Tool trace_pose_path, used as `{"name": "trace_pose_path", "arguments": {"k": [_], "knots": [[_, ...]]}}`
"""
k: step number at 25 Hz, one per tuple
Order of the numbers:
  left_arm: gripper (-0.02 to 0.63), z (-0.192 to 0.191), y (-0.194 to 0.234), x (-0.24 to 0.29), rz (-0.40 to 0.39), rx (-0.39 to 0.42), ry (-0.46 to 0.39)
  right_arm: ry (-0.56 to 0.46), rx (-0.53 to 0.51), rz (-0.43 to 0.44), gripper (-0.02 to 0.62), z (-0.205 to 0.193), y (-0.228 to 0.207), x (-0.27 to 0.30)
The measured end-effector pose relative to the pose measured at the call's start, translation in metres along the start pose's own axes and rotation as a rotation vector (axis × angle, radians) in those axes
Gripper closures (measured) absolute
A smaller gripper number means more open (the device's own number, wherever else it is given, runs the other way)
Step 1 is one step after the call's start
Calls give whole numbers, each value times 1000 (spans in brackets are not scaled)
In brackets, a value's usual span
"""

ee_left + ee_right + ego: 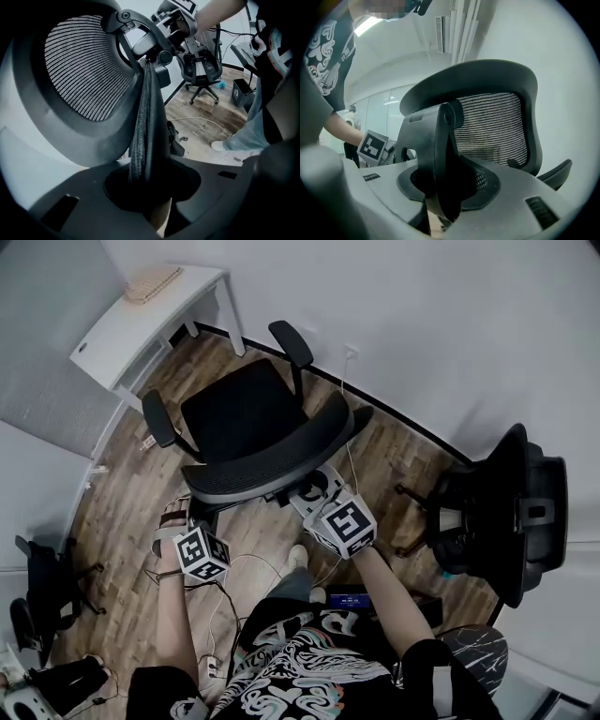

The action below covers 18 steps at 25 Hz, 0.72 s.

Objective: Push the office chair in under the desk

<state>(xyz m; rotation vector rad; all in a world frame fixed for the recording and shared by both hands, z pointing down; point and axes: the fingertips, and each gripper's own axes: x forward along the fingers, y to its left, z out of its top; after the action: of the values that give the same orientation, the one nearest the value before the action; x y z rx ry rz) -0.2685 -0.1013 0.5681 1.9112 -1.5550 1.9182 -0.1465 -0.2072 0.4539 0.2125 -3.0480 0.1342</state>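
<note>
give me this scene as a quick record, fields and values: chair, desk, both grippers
chair: office chair on the wooden floor, seat facing the desk, not yet under it
desk: white desk at the head view's top left, by the wall
left gripper: fingers closed on the backrest edge
right gripper: fingers closed on the backrest's rear support
other: second chair at right

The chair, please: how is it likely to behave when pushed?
The chair probably rolls easily on the wood floor. It may swivel, as the left gripper and right gripper grip only its back. The mesh likely gives slightly.
</note>
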Motion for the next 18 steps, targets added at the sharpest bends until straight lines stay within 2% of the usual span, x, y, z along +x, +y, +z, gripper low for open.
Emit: {"name": "trace_pose_path", "arguments": {"k": [18], "knots": [[492,-16,31,16,6,15,-12,-6,1,-1,448,5,-9,37]]}}
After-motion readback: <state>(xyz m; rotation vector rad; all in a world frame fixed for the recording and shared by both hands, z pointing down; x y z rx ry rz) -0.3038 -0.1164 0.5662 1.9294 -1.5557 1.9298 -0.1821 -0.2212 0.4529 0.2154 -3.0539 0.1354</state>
